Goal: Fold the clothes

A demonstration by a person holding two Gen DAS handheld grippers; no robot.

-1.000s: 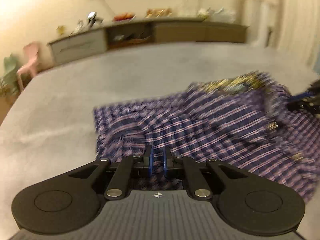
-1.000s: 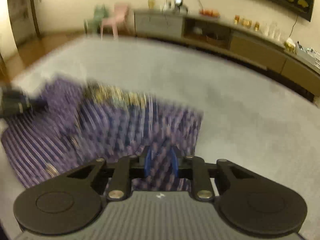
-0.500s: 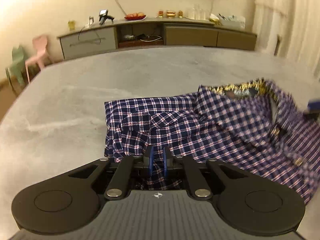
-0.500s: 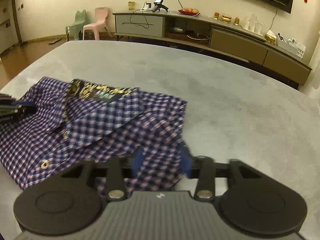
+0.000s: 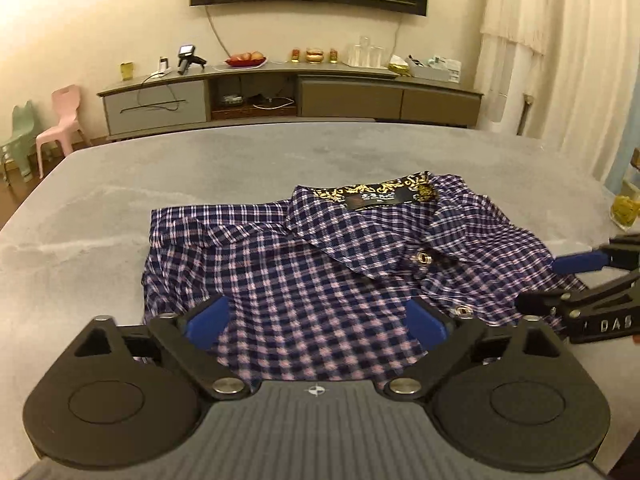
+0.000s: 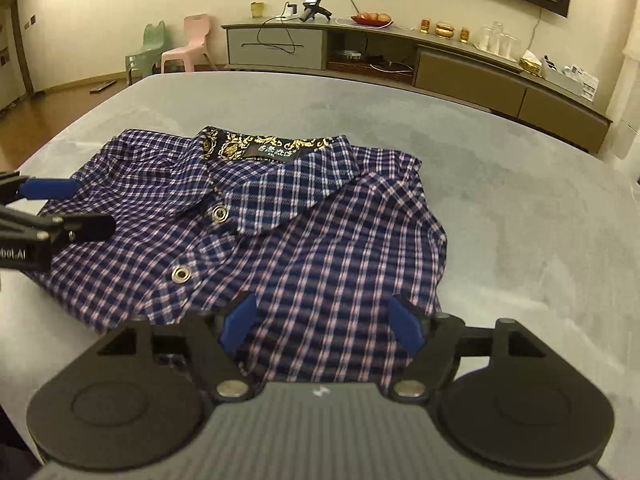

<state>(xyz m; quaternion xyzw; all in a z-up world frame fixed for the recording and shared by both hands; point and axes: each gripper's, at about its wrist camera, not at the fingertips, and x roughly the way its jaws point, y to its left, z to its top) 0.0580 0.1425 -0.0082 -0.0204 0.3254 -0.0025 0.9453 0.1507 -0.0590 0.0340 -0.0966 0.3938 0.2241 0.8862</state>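
Observation:
A navy, white and pink checked shirt (image 5: 320,276) lies folded on the grey table (image 5: 200,172), collar with black-and-gold label at the far side, front snaps showing. It also fills the middle of the right wrist view (image 6: 280,220). My left gripper (image 5: 318,324) is open and empty over the shirt's near edge. My right gripper (image 6: 320,324) is open and empty over the near right part of the shirt. Each gripper shows at the other view's edge: the right one (image 5: 580,276) and the left one (image 6: 60,208).
A long low sideboard (image 5: 288,92) with small items stands against the far wall. A pink chair (image 5: 60,120) and a green chair (image 5: 16,140) stand at the left. A yellow glass (image 5: 624,208) sits at the table's right edge.
Both grippers were shut on the shirt's fabric a second ago. Both have opened wide and let it go. The shirt has settled flat on the table.

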